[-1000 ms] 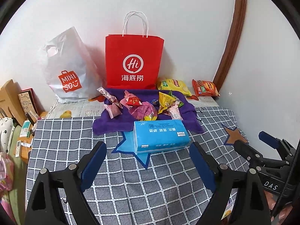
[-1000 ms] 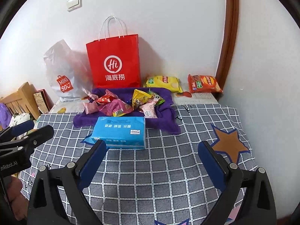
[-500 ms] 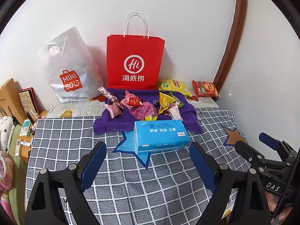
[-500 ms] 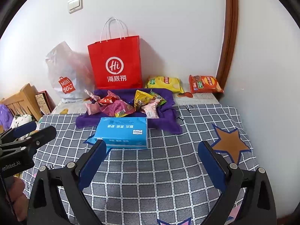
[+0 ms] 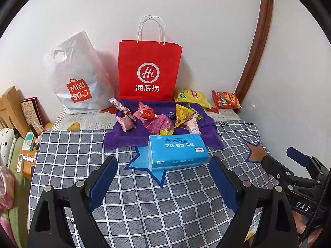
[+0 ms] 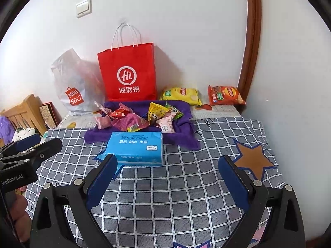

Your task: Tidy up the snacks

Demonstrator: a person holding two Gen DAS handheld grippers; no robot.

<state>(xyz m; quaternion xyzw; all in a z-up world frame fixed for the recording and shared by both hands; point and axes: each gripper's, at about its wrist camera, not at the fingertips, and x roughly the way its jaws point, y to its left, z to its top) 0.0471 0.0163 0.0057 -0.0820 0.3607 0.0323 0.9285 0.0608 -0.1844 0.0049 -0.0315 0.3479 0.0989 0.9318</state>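
Jaws wide on two grippers; two chip bags (image 6: pixel 180 95), two carrier bags (image 6: pixel 128 73).

near: bare checked cloth (image 5: pixel 144 206) | ahead: tissue pack (image 5: pixel 178 152) blocks snack pile (image 5: pixel 161 117)

Bright even light, sharp, fisheye-warped edges
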